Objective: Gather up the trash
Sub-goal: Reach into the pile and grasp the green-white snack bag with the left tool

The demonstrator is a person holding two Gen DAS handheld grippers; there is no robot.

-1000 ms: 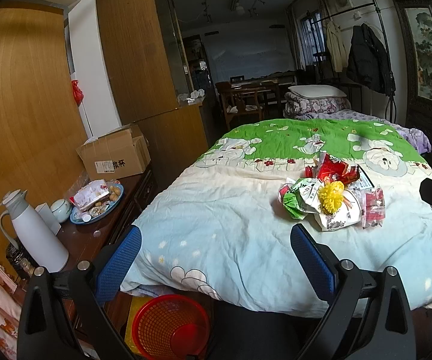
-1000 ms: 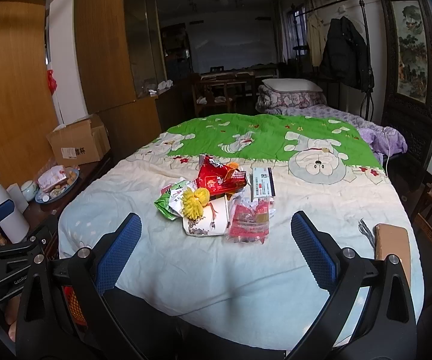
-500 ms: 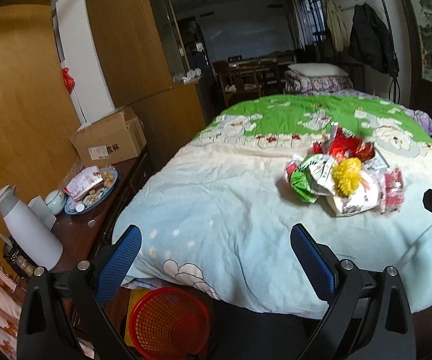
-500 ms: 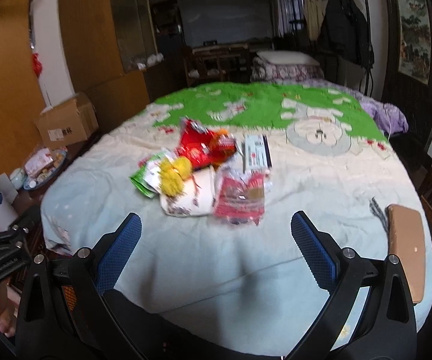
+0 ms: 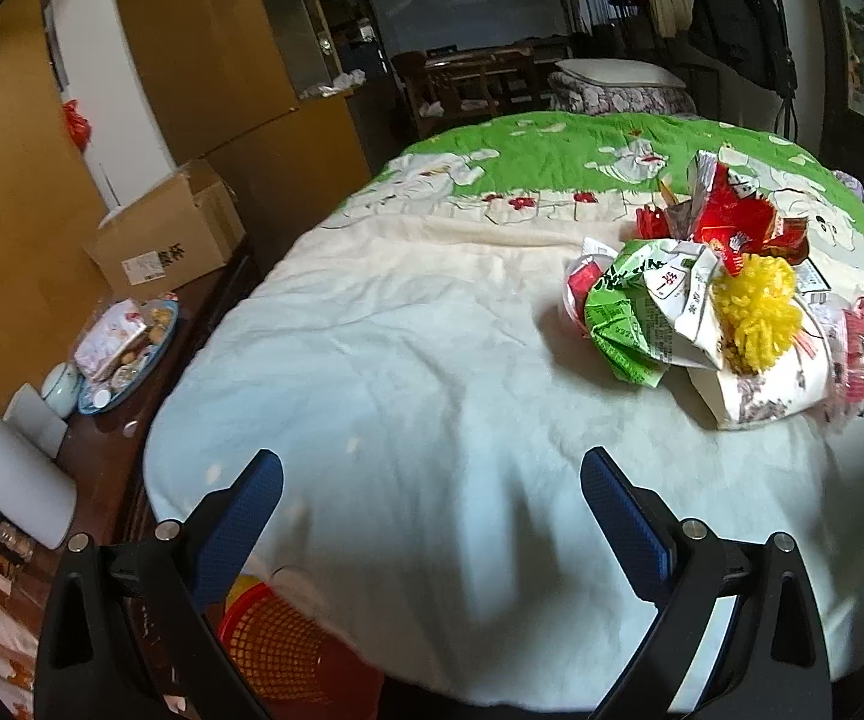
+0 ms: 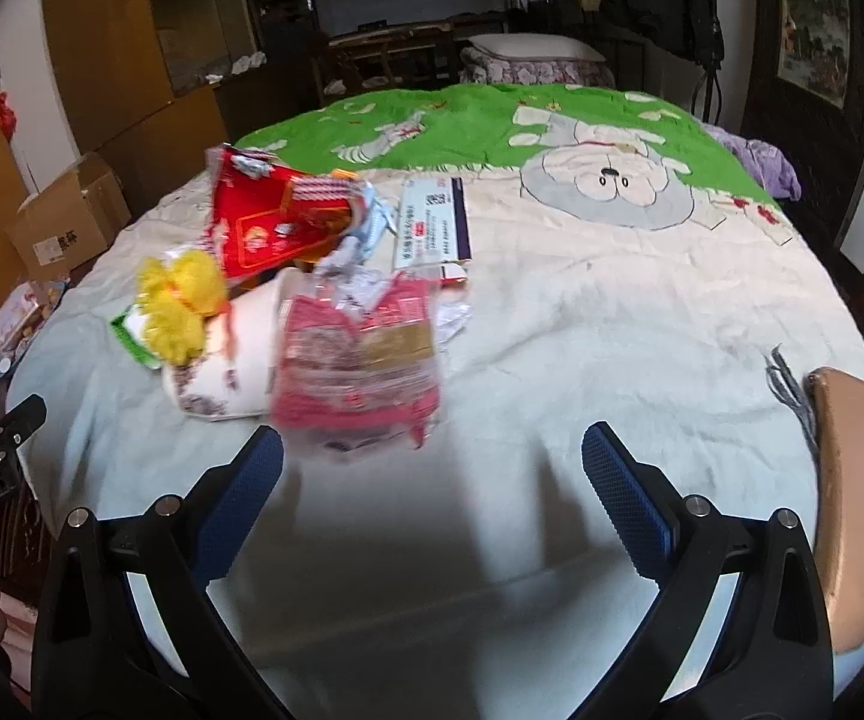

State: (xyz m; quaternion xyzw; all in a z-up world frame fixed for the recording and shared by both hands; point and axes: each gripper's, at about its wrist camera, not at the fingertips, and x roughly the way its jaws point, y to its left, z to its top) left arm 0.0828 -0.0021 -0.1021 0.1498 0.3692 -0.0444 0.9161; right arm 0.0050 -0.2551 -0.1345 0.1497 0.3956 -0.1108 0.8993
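Observation:
A heap of trash lies on the bed quilt (image 5: pixel 408 372): a green-and-white wrapper (image 5: pixel 642 312), a yellow pompom (image 5: pixel 756 318), a red snack bag (image 5: pixel 726 216) and a white paper bowl (image 5: pixel 756 390). In the right wrist view the same heap shows a red clear-plastic packet (image 6: pixel 360 372) nearest, the red snack bag (image 6: pixel 264 228), the yellow pompom (image 6: pixel 180 300) and a white box (image 6: pixel 432 228). My left gripper (image 5: pixel 432 480) is open over bare quilt, left of the heap. My right gripper (image 6: pixel 432 462) is open just short of the red packet. A red mesh bin (image 5: pixel 288 648) stands below the bed's edge.
A dark side table (image 5: pixel 90 438) left of the bed holds a white thermos (image 5: pixel 6 474), a cup and a plate of snacks (image 5: pixel 126 348), with a cardboard box (image 5: pixel 168 234) behind. A tan flat case (image 6: pixel 858 480) lies on the quilt's right edge.
Both grippers have moved forward over the bed toward the heap, which now looks larger and nearer. The bin has slid mostly under the left gripper. Both stay open.

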